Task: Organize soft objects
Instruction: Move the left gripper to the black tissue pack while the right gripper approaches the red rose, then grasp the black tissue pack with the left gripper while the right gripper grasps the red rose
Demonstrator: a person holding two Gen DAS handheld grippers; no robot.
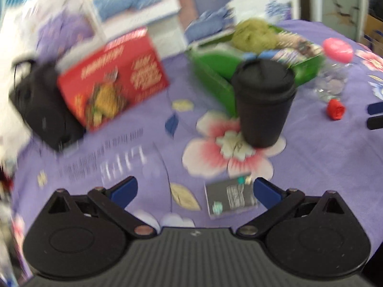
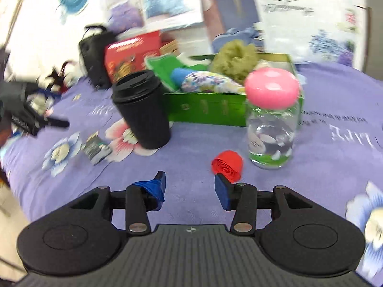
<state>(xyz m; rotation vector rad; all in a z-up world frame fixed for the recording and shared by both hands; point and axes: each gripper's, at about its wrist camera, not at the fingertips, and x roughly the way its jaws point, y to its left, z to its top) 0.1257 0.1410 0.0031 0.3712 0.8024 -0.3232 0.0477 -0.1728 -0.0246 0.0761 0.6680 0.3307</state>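
The right gripper [image 2: 190, 189] hangs open and empty over the purple cloth [image 2: 323, 167], a red rose [image 2: 227, 165] just beyond its right pad. The left gripper [image 1: 195, 191] is open wide and empty too, a small dark packet [image 1: 231, 198] on the cloth between its pads. Farther off stand a black cup [image 2: 142, 112] and a pink-lidded jar [image 2: 273, 119] before the green box [image 2: 208, 111], which holds an olive pouf [image 2: 235, 59], a floral cloth [image 2: 210, 83] and a blue cloth [image 2: 179, 75].

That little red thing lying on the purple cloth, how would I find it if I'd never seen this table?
Start at the green box at the back of the purple flowered cloth. In front of its right end stands a clear jar with a pink lid; the red rose lies just to the left of the jar's base. It is the only small, rolled, bright red thing there, much lower than the black cup.
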